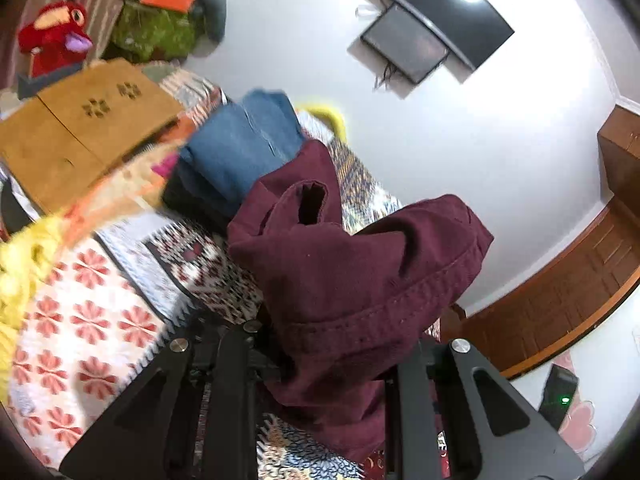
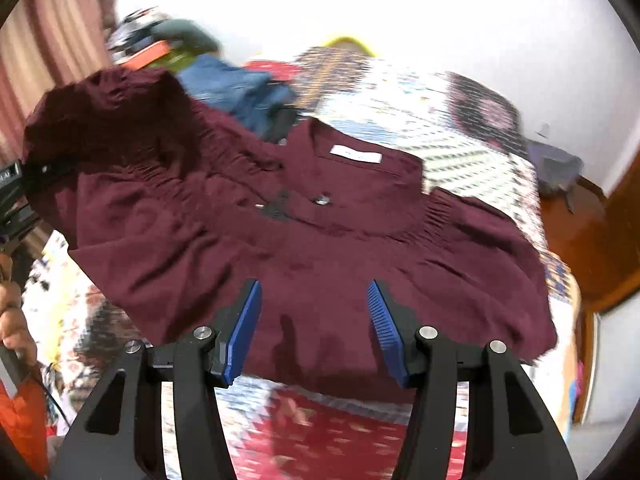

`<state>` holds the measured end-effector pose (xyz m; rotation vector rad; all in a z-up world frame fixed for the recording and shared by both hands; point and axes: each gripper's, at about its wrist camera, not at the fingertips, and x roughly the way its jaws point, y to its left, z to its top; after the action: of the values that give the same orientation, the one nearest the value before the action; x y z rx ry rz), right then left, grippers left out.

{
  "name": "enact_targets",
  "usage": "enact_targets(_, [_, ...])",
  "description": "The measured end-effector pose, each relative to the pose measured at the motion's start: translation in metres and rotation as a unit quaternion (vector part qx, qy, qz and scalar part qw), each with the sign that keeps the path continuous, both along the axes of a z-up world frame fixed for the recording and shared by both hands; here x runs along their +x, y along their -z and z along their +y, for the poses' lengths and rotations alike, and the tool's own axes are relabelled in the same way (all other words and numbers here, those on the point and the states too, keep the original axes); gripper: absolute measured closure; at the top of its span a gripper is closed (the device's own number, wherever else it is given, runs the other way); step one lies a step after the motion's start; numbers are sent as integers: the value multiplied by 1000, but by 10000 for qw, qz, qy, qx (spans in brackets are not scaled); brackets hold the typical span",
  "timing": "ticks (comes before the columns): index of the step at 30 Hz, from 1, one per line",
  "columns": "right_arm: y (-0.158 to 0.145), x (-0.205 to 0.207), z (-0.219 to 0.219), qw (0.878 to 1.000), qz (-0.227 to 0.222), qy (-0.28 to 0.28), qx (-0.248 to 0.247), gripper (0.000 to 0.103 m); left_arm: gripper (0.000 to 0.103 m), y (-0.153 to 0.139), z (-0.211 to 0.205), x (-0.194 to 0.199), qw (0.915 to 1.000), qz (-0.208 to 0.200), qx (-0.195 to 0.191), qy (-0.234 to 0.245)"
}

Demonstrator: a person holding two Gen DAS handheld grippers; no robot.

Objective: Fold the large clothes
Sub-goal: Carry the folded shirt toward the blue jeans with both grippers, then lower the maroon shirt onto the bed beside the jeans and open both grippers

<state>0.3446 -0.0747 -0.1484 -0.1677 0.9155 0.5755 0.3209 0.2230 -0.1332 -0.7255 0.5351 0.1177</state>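
Left wrist view: left gripper (image 1: 332,364) is pinching a sleeve cuff of the maroon shirt (image 1: 344,272), with the cloth bunched between the black arms and draped up over them. The pads themselves are hidden by fabric, so bite depth can't be read.

Right wrist view: right gripper (image 2: 314,330) hangs just above the shirt's lower front, blue pads (image 2: 244,328) spread apart, nothing between them. The shirt (image 2: 320,248) lies front-up on the patterned bedspread (image 2: 460,128), neck label and button showing, the other sleeve flat at picture right. The sleeve at picture left is raised off the bed, and a hand (image 2: 12,320) shows at the frame's left edge.

Judgement: step in hand is the first sleeve fold-in.
- Carry the cuff across the chest towards the button line, keeping it low so the body doesn't drag along.
- Use the free gripper to pin the body near the shoulder seam if it starts shifting.
- Lay the sleeve flat before releasing; the gathered shoulder will likely bunch.
- The blue folded jeans (image 1: 240,148) sit close behind the collar, so don't sweep into that stack.
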Motion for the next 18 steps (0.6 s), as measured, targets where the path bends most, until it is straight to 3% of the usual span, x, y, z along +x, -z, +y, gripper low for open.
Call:
enact_targets(4, [22, -10, 51, 9981, 312, -537, -58, 52, 83, -16, 22, -21, 9990, -117, 262, -333])
enact_targets(7, [54, -15, 91, 9931, 838, -819, -95, 51, 83, -18, 35, -29, 9984, -132, 272, -473])
enact_targets(11, [88, -27, 124, 9881, 1170, -971, -252, 41, 83, -10, 35, -29, 9977, 13, 412, -545])
enact_targets(14, [89, -29, 126, 9871, 1123, -1085, -360, 41, 82, -12, 23, -26, 9960, 36, 672, -580])
enact_targets(18, [75, -14, 82, 9832, 1563, -864, 387, 42, 82, -31, 1, -16, 9948, -67, 923, -416])
